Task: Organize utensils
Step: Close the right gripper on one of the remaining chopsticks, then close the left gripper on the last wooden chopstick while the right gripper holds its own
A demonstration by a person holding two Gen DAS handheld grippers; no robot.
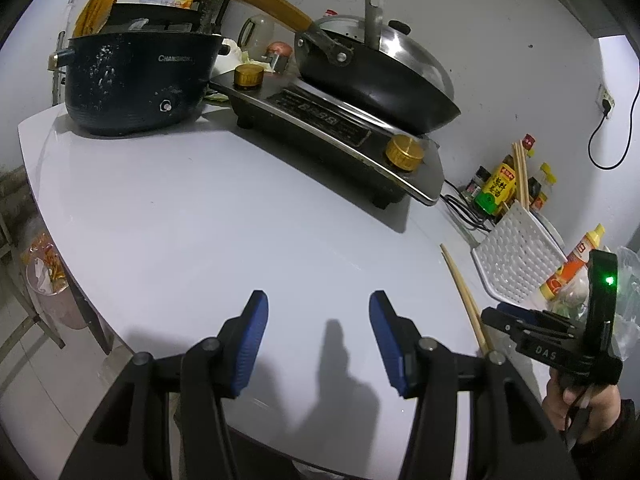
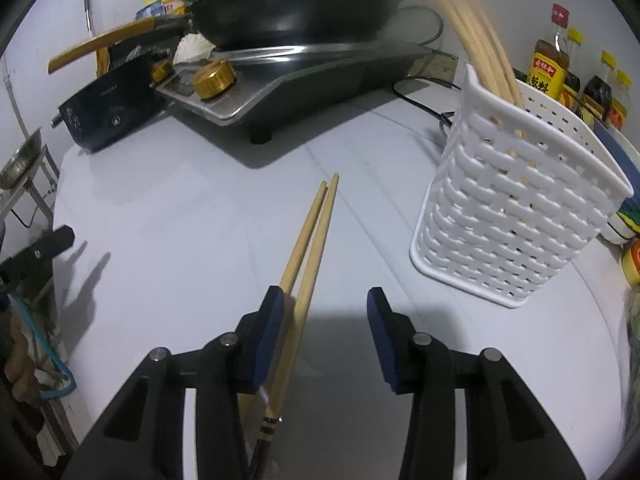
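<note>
Lying flat on the white tabletop (image 2: 168,216), the loose pair of chopsticks (image 2: 310,240) runs with its long axis almost straight away from the right gripper (image 2: 326,300), thin tips far and the dark banded butt ends near, under the gripper's body. The pair sits inside the gap but hard over to one side, just beside the left-hand blue pad (image 2: 272,320) as the right wrist view shows it; whether it touches that pad I cannot tell, and the other pad stands well clear, so the right gripper is part-open and not yet clamping. The white slotted holder (image 2: 516,216), already carrying several chopsticks upright, stands ahead and to the right of the pair. The left gripper (image 1: 318,316) hangs part-open over bare tabletop with nothing between its pads, and the chopsticks (image 1: 464,296) lie off to its right, so the right hand is plainly the nearer. Closing squarely across the sticks looks like the next need.
</note>
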